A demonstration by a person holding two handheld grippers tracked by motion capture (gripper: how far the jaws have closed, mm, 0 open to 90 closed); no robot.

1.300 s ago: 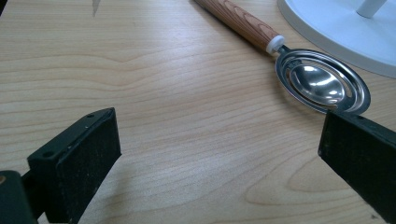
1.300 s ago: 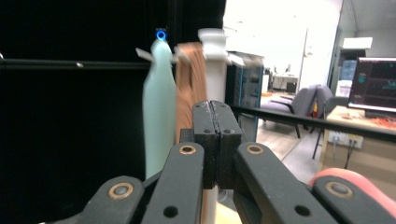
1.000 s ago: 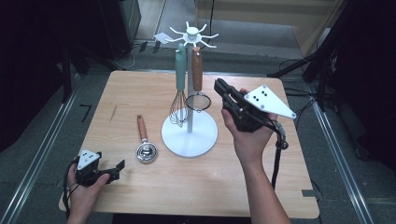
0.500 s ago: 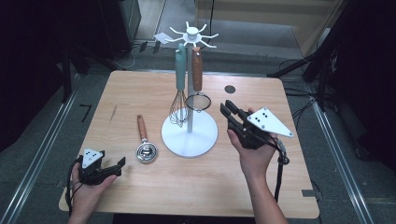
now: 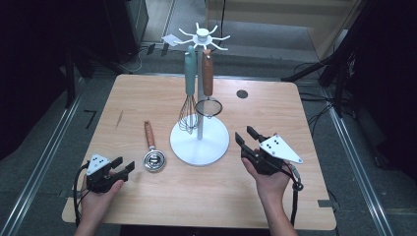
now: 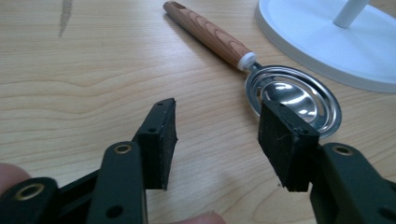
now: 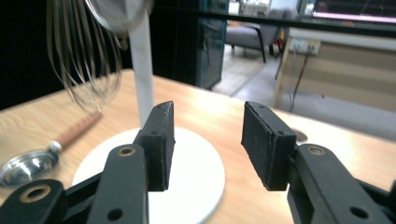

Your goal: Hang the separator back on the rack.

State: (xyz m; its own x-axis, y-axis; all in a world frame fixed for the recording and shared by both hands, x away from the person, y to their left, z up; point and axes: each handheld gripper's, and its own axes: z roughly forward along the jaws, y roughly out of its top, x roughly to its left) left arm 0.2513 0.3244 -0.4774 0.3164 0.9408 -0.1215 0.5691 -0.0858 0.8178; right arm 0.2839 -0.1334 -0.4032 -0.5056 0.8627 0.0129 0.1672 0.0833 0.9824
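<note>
Your left gripper (image 5: 122, 168) is the one placed for the ladle (image 5: 152, 150) that lies flat on the table (image 5: 206, 201), just to the left of the white stand (image 5: 199, 140). The ladle's bowl sits just beside the rim of the stand's round base, close to it but apart, and the wooden handle runs away from you toward the far edge, leaning slightly away from the stand. So its long axis points almost straight up the table from where you sit, bowl end nearest you.

From your left gripper the bowl (image 6: 292, 100) lies ahead and a little toward the stand; in the left gripper view it shows just past the jaw on the stand's side, with the handle (image 6: 210, 37) stretching off beyond it. Those jaws have just been closing and now stand partly apart with nothing between them, only bare table.

Your right gripper (image 5: 244, 136) sits on the other side of the stand, near its base, jaws having just been opening, also half apart and empty. It is clearly the farther hand from the ladle, with the stand in its way.

The ladle has a small shiny steel bowl, a white collar and a reddish wood-grain handle. Hanging from the stand are a whisk (image 5: 189, 98) and a small strainer (image 5: 208, 93).
</note>
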